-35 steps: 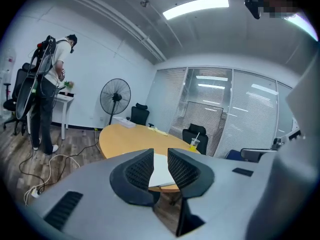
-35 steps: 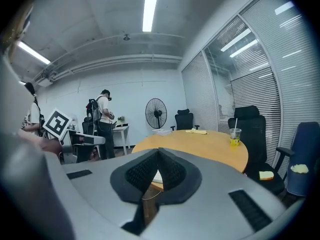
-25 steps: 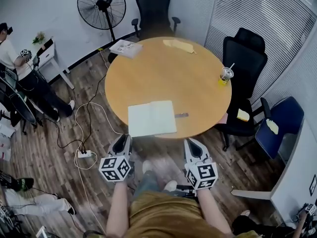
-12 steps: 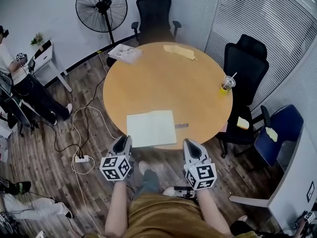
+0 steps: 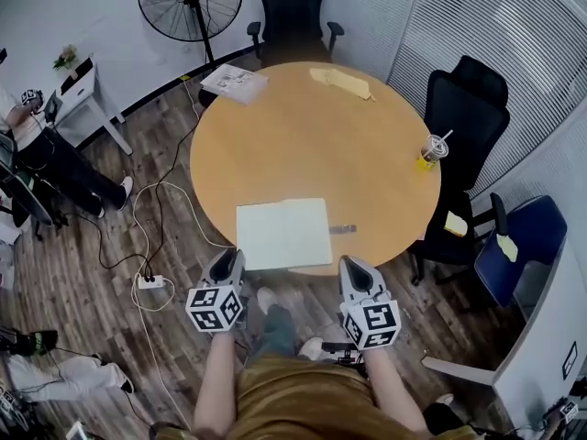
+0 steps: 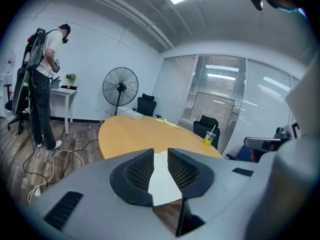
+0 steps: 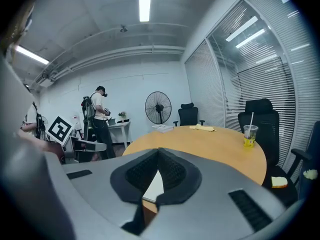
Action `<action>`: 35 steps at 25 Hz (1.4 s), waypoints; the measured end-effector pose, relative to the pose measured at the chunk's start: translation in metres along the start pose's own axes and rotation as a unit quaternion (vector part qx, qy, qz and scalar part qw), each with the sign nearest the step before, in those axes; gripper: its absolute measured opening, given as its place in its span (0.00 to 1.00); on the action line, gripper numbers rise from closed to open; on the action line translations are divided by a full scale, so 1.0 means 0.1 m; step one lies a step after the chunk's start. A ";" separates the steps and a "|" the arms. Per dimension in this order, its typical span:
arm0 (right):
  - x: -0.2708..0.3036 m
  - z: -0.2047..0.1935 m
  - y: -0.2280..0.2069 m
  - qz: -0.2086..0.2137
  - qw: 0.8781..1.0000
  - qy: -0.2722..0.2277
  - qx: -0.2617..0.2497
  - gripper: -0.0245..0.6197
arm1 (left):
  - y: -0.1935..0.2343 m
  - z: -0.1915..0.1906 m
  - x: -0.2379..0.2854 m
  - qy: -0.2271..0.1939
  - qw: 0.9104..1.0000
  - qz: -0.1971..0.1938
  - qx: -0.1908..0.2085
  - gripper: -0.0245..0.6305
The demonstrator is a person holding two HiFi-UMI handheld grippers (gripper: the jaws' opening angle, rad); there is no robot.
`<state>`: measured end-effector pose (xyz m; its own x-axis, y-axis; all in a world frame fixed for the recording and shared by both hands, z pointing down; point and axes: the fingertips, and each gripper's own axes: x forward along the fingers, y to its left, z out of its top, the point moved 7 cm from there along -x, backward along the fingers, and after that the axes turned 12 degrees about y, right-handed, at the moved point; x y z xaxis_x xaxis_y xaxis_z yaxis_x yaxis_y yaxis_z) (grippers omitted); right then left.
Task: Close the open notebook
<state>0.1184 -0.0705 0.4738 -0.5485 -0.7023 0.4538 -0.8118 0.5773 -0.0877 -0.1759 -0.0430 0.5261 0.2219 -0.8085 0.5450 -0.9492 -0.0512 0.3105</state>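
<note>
The tabletop (image 5: 312, 126) is carrying the open notebook (image 5: 282, 234) flat at its near edge, likely light and floppy (an outer page edge is offering the best hold). The left gripper (image 5: 226, 266) is holding its fingers apart, the right gripper (image 5: 356, 273) pressing its fingers together.

Round light-wood table (image 5: 312, 145)
Near edge: open white notebook (image 5: 282, 234), small dark object (image 5: 343, 229) just beside it; right edge: clear cup of yellow drink (image 5: 429, 153); far edge: yellow sheet (image 5: 341, 82), white booklet (image 5: 235, 83).

Mustard shirt (image 5: 303, 397), grey left claw (image 5: 226, 262) and right claw (image 5: 354, 269), black ribbed pads (image 6: 137, 171), black-and-white marker cubes (image 5: 214, 308)
</note>
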 end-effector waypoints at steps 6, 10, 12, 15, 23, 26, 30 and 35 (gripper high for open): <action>0.20 -0.06 0.00 0.005 1.000 0.022 0.000 0.05 | 0.13 -0.09 0.11 0.021 1.000 0.009 -0.005 0.19; 0.34 -0.09 0.00 0.008 0.999 0.036 0.001 0.05 | 0.25 -0.19 0.22 0.042 0.999 0.011 -0.014 0.19; 0.40 -0.12 0.00 0.010 0.999 0.042 0.001 0.05 | 0.30 -0.28 0.28 0.056 0.998 0.012 -0.019 0.19; 0.49 -0.14 0.00 0.012 0.999 0.052 0.000 0.05 | 0.36 -0.37 0.34 0.073 0.997 0.015 -0.022 0.19; 0.66 -0.21 0.04 0.017 0.997 0.079 -0.005 0.05 | 0.55 -0.62 0.56 0.115 0.992 0.021 -0.037 0.19; 0.72 -0.21 0.03 0.016 0.996 0.088 -0.009 0.05 | 0.63 -0.72 0.64 0.131 0.990 0.026 -0.044 0.20; 0.79 -0.21 0.03 0.016 0.995 0.098 -0.013 0.05 | 0.72 -0.82 0.73 0.148 0.987 0.028 -0.058 0.21; 0.85 -0.25 0.10 0.020 0.993 0.111 -0.022 0.05 | 0.76 -0.94 0.82 0.162 0.983 0.006 -0.091 0.26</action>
<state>0.0688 -0.1141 0.5339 -0.5183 -0.5724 0.6354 -0.7781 0.6240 -0.0725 -0.2087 -0.0581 0.6675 0.2983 -0.5770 0.7603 -0.9033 0.0867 0.4202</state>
